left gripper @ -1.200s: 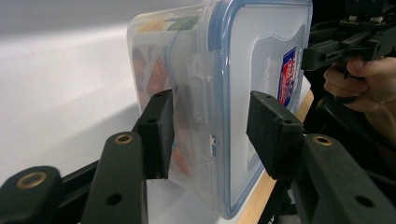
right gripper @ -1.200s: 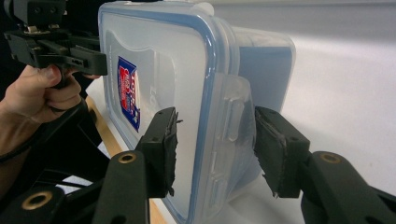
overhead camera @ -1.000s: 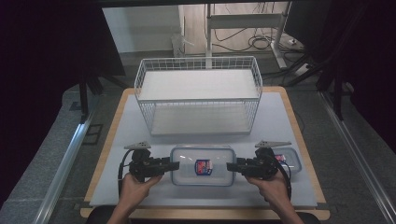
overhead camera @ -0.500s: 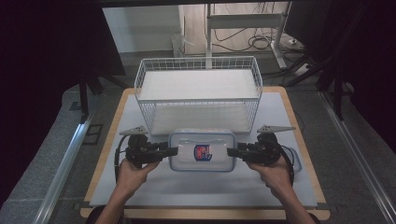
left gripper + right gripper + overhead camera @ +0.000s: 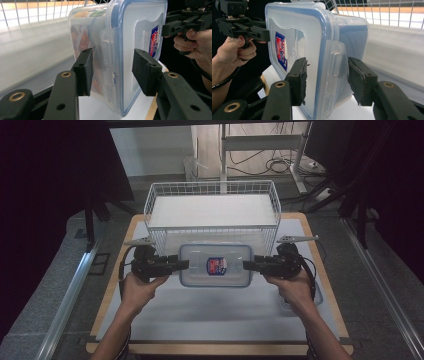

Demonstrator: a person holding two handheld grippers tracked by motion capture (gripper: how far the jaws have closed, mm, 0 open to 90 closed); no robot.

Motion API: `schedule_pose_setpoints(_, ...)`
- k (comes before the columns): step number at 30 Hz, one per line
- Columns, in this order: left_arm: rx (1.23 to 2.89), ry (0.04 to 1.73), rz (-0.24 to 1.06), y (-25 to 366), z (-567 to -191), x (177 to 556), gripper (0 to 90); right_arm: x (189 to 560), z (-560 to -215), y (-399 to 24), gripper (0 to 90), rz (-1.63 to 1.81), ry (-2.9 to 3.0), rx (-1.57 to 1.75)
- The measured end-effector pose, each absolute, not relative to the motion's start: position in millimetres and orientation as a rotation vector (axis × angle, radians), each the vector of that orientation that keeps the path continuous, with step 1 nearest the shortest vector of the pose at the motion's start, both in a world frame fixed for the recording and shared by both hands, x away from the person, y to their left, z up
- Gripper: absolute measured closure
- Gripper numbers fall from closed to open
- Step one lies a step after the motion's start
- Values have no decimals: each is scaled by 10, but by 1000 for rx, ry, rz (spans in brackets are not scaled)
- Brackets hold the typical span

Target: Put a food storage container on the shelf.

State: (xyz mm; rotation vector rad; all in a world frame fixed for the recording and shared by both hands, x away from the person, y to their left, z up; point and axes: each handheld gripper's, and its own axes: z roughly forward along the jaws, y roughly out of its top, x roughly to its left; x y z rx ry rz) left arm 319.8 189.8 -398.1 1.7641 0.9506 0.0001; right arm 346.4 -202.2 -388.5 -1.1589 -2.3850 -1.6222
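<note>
Gripping a Lidded Container at Both Ends

Held between the two grippers, a clear plastic container (image 5: 215,265) with a blue-rimmed lid is kept level above the counter (image 5: 210,312), just in front of the white wire basket (image 5: 212,210). The left gripper (image 5: 181,265) is clamped on the container's left end, and the right gripper (image 5: 248,265) is clamped on its right end. In the left gripper view, the container (image 5: 120,50) is seen edge-on between the two black jaws, with one pad pressed on the lid side and the other on the underside, across the side latch. In the right gripper view, the same hold is seen on the container (image 5: 312,57): the jaws are set partway closed, with a pad against the lid and a pad against the base. A red and blue label (image 5: 217,265) is carried on the middle of the lid. Coloured contents are made out faintly through the container's wall in the left gripper view. A second clear lid (image 5: 312,296) is seen lying flat on the counter to the right of the container, partly covered by the right hand (image 5: 295,287).
</note>
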Motion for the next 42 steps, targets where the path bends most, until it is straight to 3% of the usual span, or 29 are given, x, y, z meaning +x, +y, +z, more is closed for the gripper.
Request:
schedule_pose_setpoints(22, 1716, 929, 38, 2030, -3434, 3632, 521, 3913, -3304, -1905, 519, -1705, -2366, -1141)
schedule_pose_setpoints(42, 1668, 926, 28, 2036, -3175, 4150, 521, 4342, -3090, -1920, 518, -1730, -2302, -1192)
